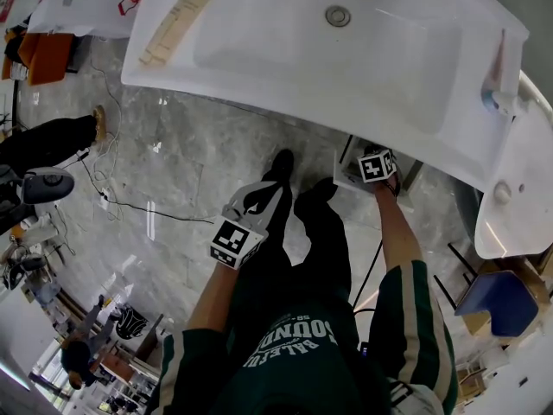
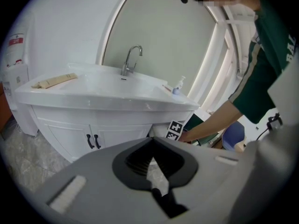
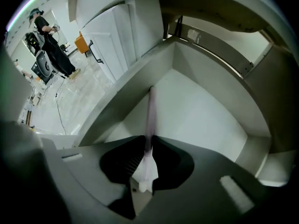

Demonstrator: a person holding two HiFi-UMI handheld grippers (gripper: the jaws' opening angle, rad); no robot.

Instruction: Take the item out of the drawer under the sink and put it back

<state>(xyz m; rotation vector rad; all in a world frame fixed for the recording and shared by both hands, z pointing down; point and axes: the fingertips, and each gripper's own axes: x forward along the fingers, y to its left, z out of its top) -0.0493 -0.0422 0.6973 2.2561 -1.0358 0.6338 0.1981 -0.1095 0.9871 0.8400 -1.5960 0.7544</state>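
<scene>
The white sink [image 1: 259, 67] fills the head view, which hides the drawer [image 3: 201, 111] beneath it. Only the right gripper view looks inside, where the right tool [image 3: 148, 148] is clamped on a thin pinkish item [image 3: 150, 113] pointing into the drawer. The left tool [image 2: 154, 171], pressed together and empty, faces the sink's front.

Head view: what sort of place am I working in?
Probably a test or demo space with a bathroom vanity, not a home bathroom: a white sink and faucet over cabinet doors, but loose cables on the stone floor and another person standing nearby.
</scene>
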